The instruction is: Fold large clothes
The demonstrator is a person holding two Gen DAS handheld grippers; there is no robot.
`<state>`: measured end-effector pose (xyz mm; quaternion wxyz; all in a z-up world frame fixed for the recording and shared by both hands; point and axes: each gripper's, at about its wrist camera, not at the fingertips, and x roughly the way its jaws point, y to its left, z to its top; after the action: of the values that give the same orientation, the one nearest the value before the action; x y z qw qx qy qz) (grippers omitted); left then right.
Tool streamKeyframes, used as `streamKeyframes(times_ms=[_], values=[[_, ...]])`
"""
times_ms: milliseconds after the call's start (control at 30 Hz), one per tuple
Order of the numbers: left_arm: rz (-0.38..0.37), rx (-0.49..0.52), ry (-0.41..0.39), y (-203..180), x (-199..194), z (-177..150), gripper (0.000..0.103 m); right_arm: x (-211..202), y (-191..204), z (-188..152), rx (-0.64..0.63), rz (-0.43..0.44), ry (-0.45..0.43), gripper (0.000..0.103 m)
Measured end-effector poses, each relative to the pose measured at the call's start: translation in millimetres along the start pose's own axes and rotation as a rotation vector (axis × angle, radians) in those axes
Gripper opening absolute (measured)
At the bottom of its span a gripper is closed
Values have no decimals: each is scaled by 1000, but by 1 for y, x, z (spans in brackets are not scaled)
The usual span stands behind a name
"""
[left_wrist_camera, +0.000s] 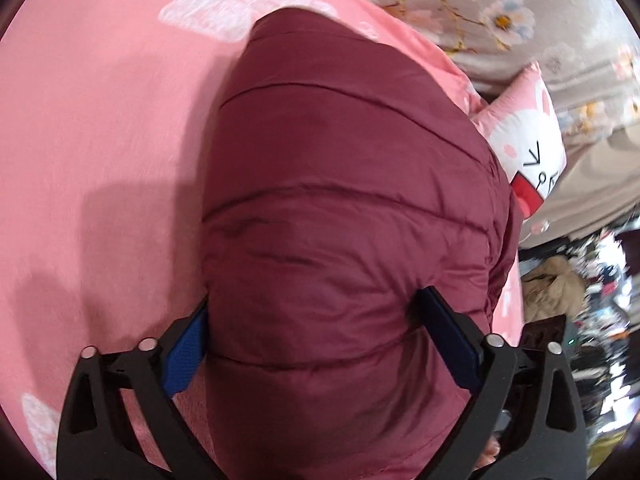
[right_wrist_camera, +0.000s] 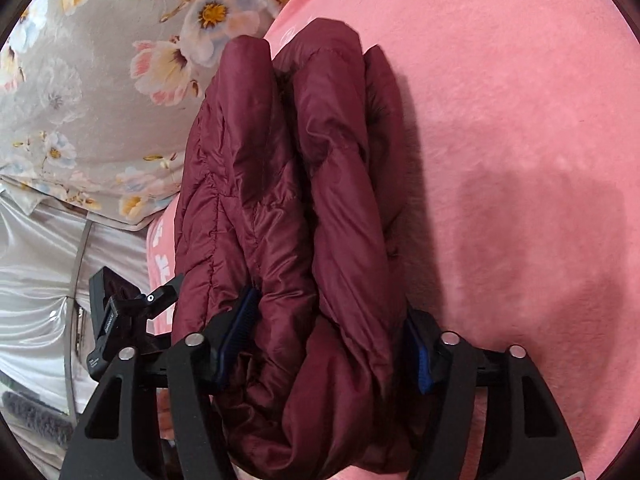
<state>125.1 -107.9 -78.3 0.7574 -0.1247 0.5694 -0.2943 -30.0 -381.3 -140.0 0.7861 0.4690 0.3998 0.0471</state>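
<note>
Your left gripper (left_wrist_camera: 316, 320) clamps the maroon puffer jacket (left_wrist_camera: 340, 200), and your right gripper (right_wrist_camera: 332, 336) pinches its bunched layers above the pink bedsheet (right_wrist_camera: 520, 120). Keep both grips level and lower the bundle flat. Its long axis runs straight away from the fingers toward the floral quilt (right_wrist_camera: 80, 80).
</note>
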Motion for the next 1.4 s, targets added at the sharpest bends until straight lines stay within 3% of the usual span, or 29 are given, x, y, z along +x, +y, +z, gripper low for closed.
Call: streamKeyframes(times_ms=[67,133,233,333,533,867,1167,1400], values=[[20,51,-23,-9,-6,4,72,-1,6,-1,-19,3,-12,37],[8,97,-45,-14,-16,8,59,-4,17,-2,-49,-7,-27,27],[-1,180,-88,-27,-36,14,45,-10,48,-3,-142,-53,-88,21],[6,273,-160,-44,-63,19,39,-19,85,-3,-229,-80,-160,18],[-4,383,-338,-70,-132,30,38,-49,155,-1,-387,-87,-305,17],[-35,493,-632,-86,-255,39,38,-94,268,-6,-618,11,-512,17],[-16,521,-877,-50,-344,37,38,-93,365,-17,-805,106,-600,17],[41,500,-985,2,-381,46,38,-58,419,-24,-880,175,-584,17]])
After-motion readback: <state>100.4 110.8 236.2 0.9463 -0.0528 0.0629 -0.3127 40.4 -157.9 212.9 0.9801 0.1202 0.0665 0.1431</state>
